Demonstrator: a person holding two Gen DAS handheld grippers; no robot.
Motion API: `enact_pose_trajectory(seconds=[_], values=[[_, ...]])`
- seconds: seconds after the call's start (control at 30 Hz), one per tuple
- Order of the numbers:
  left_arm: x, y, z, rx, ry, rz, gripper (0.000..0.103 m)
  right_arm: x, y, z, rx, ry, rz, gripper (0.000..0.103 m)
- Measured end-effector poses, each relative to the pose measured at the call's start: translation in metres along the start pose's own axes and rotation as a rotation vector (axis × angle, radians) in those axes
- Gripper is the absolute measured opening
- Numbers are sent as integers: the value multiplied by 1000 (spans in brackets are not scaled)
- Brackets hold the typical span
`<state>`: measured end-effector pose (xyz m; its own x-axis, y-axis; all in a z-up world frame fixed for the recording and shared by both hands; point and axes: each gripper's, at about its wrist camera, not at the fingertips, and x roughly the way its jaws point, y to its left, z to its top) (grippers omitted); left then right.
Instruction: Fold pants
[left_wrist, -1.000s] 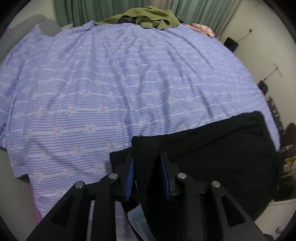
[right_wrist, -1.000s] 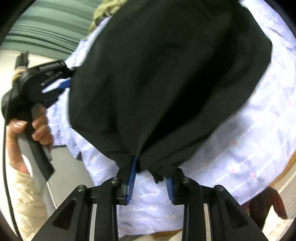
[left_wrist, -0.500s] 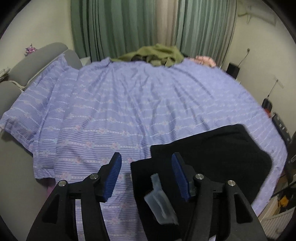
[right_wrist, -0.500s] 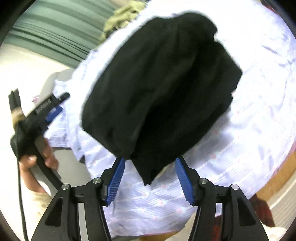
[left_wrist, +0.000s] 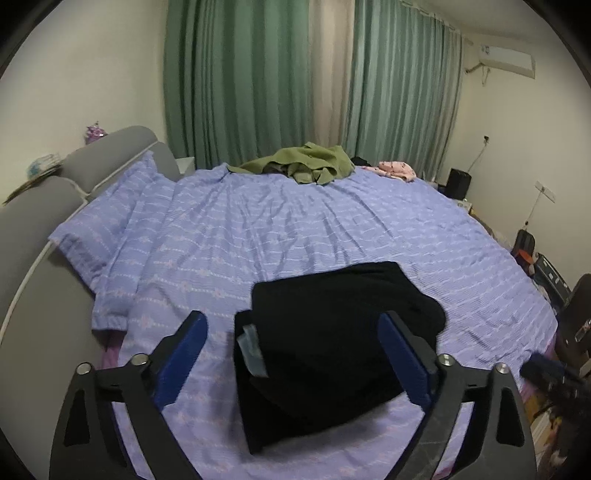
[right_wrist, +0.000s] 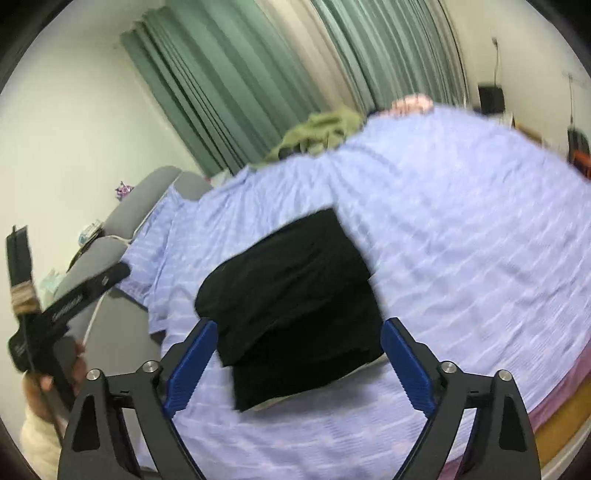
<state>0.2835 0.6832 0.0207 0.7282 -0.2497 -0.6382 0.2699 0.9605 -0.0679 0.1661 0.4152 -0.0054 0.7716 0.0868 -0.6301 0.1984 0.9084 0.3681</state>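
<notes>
While the bed (left_wrist: 258, 229) with its lilac striped sheet fills most of both views, your work sits at its near edge: the black pants (left_wrist: 332, 339) lie there as a compact, layered bundle, resting on the sheet and touched by neither tool. Beyond them, at the far side of the bed, a heap of olive-green clothes (left_wrist: 306, 162) and a small pink garment (left_wrist: 397, 170) lie well apart from the job, in front of the green curtains (left_wrist: 236, 81). Your left gripper (left_wrist: 293, 352) hovers above the bundle with its blue-padded fingers (left_wrist: 183, 356) spread wide and nothing between them; your right gripper (right_wrist: 297, 360) is likewise fully spread and empty, though its view is motion-blurred. A pale care label (left_wrist: 253, 350) sticks out at the bundle's left edge, and the layers look slightly offset at the near corner. Judged from this, the folding is essentially complete and you are at the release-and-check step. If you want a neater result, the next move calls for a light touch: come down on the near edge, square the stepped layers and tuck the label in, without dragging the whole bundle across the sheet or pulling the upper layer open.
</notes>
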Motion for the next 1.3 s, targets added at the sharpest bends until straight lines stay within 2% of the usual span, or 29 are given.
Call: enact_pose_trajectory(seconds=[0.13, 0.23, 0.43, 0.67, 0.9, 1.3], values=[[-34, -54, -26, -26, 0, 35, 98, -34, -34, 14, -59, -27, 4, 93], [-60, -100, -44, -29, -31, 91, 99, -62, -62, 28, -113, -37, 8, 94], [-94, -191, -72, -37, -70, 135, 102, -107, -113, 40, -211, -33, 7, 96], [-115, -265, -88, -34, -82, 124, 103, -156, -166, 42, -268, -40, 16, 96], [-131, -314, -96, 0, -91, 146, 103, -190, -203, 43, -265, -51, 0, 96], [-157, -342, -97, -11, -117, 134, 103, -220, -230, 40, -251, -67, -9, 96]])
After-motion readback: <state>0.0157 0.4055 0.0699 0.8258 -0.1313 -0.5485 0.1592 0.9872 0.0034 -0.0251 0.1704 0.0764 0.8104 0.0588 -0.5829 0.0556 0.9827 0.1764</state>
